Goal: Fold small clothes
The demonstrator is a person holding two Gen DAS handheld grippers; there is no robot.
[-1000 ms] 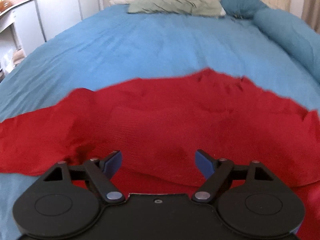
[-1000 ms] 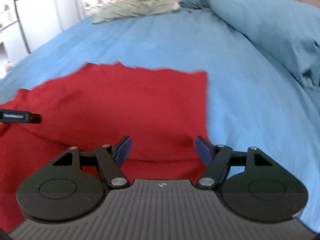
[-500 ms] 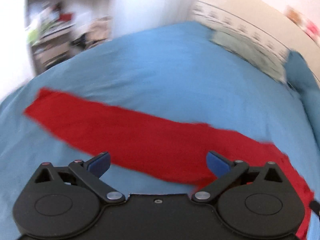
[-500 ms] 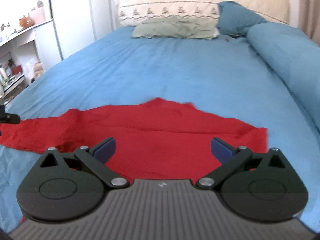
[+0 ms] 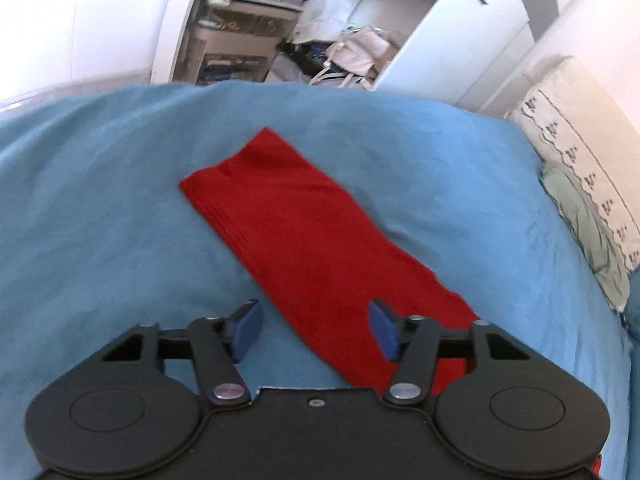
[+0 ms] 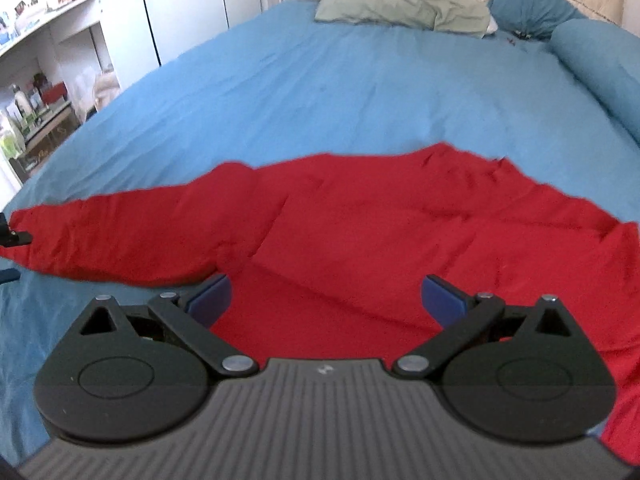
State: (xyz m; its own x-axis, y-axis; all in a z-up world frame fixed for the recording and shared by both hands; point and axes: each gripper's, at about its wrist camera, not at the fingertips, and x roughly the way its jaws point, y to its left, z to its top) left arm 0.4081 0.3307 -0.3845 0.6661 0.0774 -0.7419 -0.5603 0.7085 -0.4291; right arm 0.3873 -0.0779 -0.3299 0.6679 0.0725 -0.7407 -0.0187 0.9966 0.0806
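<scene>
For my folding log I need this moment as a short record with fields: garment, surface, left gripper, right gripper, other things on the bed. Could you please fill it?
garment: red knit long-sleeved top, spread on the bed, wrinkled, not yet folded
sleeve: one long red sleeve lies stretched out flat
surface: blue bed cover
left gripper: left gripper open, over the sleeve, holding nothing
right gripper: right gripper open, over the body of the top, holding nothing
other things on the bed: pale green pillow, dark blue pillow
</scene>
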